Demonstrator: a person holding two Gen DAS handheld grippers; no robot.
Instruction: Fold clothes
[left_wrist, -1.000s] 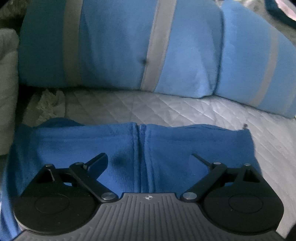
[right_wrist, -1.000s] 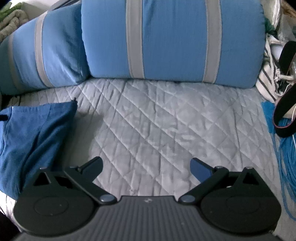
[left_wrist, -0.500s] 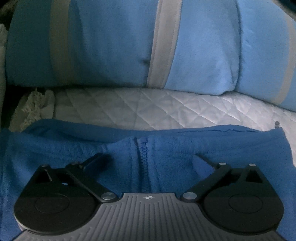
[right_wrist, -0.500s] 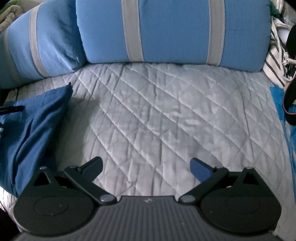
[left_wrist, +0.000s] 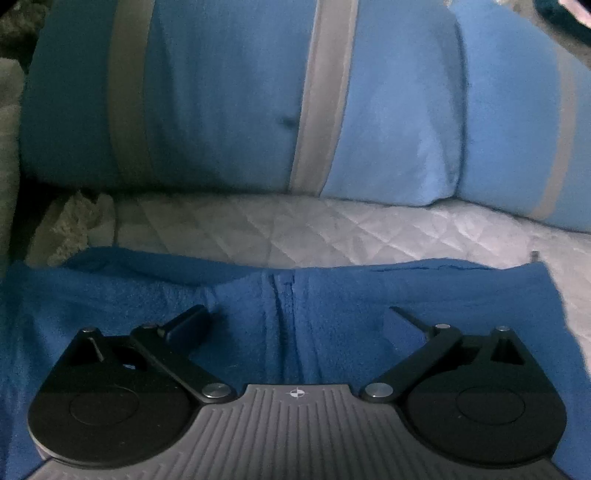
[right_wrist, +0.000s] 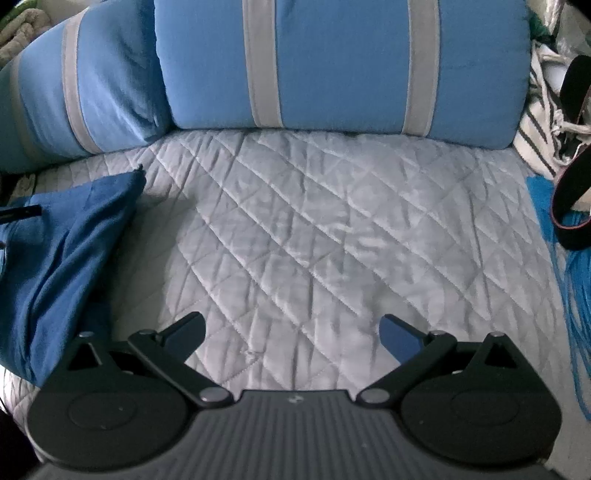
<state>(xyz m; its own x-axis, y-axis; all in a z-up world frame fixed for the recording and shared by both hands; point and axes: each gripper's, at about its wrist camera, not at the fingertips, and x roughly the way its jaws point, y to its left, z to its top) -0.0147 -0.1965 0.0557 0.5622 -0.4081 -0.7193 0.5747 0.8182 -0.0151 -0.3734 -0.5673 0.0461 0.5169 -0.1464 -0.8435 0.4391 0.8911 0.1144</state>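
Pulled back slightly, left hand-held gripper faces blue fleece, zipper running away.

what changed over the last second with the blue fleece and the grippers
The left gripper dipped toward the dark blue zip-up fleece garment half a second ago, then eased back slightly. The right gripper barely shifted above the grey quilted bedspread. Nothing was grasped or released; both grippers stayed open.

A home bedroom is suggested by a quilted grey bedspread at centre, backed by blue pillows (grey-striped) across the top.
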